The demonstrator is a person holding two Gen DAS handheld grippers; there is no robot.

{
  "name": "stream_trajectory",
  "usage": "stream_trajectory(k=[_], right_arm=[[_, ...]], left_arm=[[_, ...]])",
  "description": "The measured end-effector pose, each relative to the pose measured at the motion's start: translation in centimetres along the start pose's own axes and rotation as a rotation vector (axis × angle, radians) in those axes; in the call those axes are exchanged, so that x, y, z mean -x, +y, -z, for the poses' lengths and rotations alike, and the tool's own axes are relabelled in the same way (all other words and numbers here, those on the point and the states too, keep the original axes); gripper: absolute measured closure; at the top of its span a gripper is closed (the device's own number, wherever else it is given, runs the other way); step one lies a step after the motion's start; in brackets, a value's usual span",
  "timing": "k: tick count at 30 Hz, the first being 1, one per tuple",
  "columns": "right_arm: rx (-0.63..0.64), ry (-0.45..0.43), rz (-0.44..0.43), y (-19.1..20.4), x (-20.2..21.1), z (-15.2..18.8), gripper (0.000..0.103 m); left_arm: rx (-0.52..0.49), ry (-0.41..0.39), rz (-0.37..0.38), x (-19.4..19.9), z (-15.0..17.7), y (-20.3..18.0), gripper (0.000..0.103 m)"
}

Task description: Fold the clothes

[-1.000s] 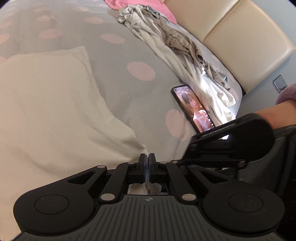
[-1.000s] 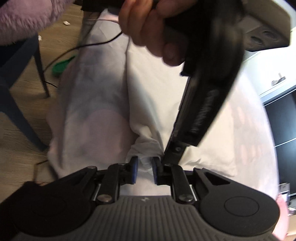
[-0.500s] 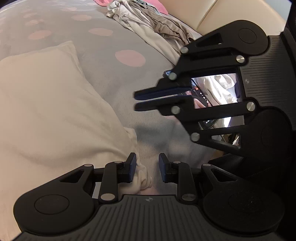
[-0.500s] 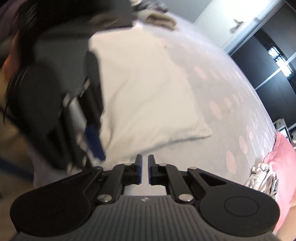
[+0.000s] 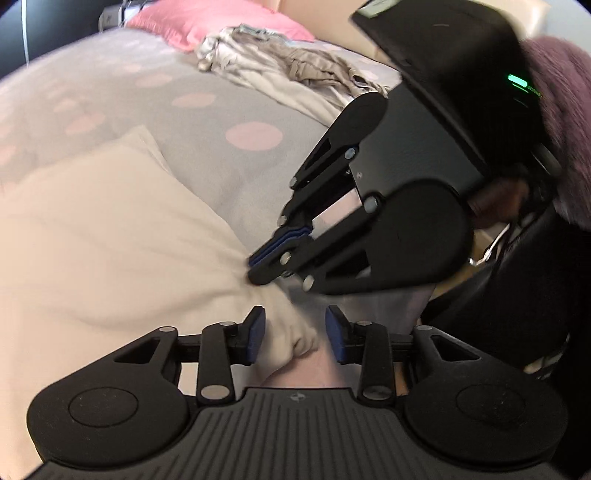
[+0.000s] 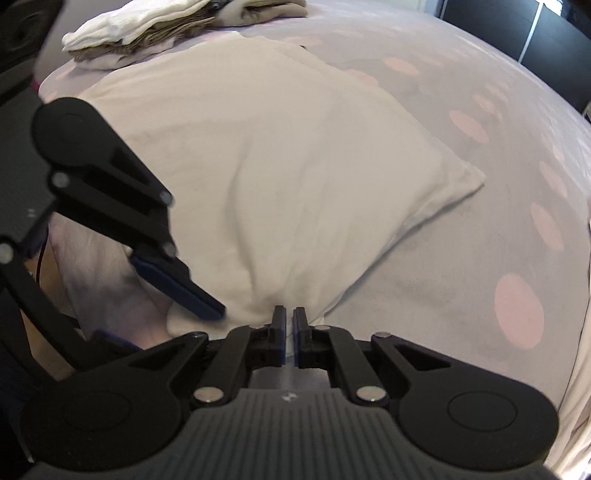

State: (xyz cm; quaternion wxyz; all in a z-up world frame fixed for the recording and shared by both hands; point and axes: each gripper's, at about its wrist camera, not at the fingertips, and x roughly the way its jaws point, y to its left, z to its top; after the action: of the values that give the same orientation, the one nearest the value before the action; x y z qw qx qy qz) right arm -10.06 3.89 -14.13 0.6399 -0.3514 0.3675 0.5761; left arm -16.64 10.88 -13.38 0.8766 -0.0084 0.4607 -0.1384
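Note:
A cream garment [image 5: 110, 229] lies folded flat on the grey bedspread with pink dots [image 5: 236, 107]. My left gripper [image 5: 295, 332] is open, and a bunched corner of the garment [image 5: 295, 339] sits loose between its blue pads. Just beyond it, my right gripper [image 5: 258, 267] comes in from the right with its jaws together on the garment's edge. In the right wrist view the right gripper [image 6: 290, 325] is shut on the near edge of the cream garment [image 6: 280, 166], with white cloth pinched between the pads. One of the left gripper's fingers [image 6: 177, 284] lies close on the left.
A heap of unfolded beige and white clothes [image 5: 295, 70] lies at the far side, by a pink pillow [image 5: 221, 18]. A stack of folded clothes [image 6: 147, 26] rests beyond the garment. A person's purple fuzzy sleeve [image 5: 561, 92] holds the right tool. The bed's edge is near.
My left gripper, shut on the garment's corner a second ago, has opened and let it drop. My right gripper swung round beside it and closed on the garment's edge.

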Motion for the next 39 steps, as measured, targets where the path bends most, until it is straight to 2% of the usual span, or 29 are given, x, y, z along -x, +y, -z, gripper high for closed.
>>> stream_trajectory(k=[3,5,9,11,14,16,21,22,23,33,36,38,39], right_arm=[[-0.009,-0.002,0.014,-0.6,1.4,0.8,0.097],[0.022,0.000,-0.005,-0.2,2.3,1.6,0.095],[0.110,0.007,-0.068,1.0,4.6,3.0,0.093],[0.156,0.005,-0.093,1.8,5.6,3.4,0.082],[0.192,0.022,-0.123,2.6,3.7,3.5,0.076],[0.199,0.040,-0.127,2.9,2.8,3.5,0.075],[0.130,0.056,-0.103,3.1,2.1,3.0,0.078],[0.119,0.061,-0.093,2.9,2.0,3.0,0.089],[0.112,0.064,-0.084,2.8,2.0,3.0,0.095],[0.140,0.129,-0.067,2.0,3.0,4.4,0.099],[0.111,0.097,-0.075,1.1,4.2,4.5,0.094],[0.053,0.053,-0.054,-0.1,5.1,4.2,0.070],[0.014,0.036,-0.045,-0.8,5.5,3.9,0.068]], left_arm=[[-0.068,-0.016,-0.063,1.2,0.9,-0.2,0.061],[-0.118,-0.018,-0.101,1.8,1.6,-0.5,0.061],[-0.182,-0.003,-0.130,2.0,2.7,-0.8,0.060],[-0.197,0.009,-0.144,1.8,2.9,-0.8,0.060],[-0.205,0.016,-0.161,1.6,3.2,-0.8,0.060],[-0.199,0.023,-0.162,1.1,3.1,-0.8,0.060],[-0.190,0.042,-0.162,0.5,3.3,-0.6,0.060],[-0.190,0.047,-0.164,0.5,3.3,-0.6,0.060],[-0.190,0.052,-0.166,0.4,3.4,-0.6,0.060],[-0.182,0.088,-0.179,0.9,3.7,0.4,0.060],[-0.175,0.092,-0.179,1.7,3.6,1.0,0.060],[-0.170,0.096,-0.179,2.3,3.6,1.5,0.060],[-0.168,0.097,-0.179,2.6,3.6,1.7,0.060]])
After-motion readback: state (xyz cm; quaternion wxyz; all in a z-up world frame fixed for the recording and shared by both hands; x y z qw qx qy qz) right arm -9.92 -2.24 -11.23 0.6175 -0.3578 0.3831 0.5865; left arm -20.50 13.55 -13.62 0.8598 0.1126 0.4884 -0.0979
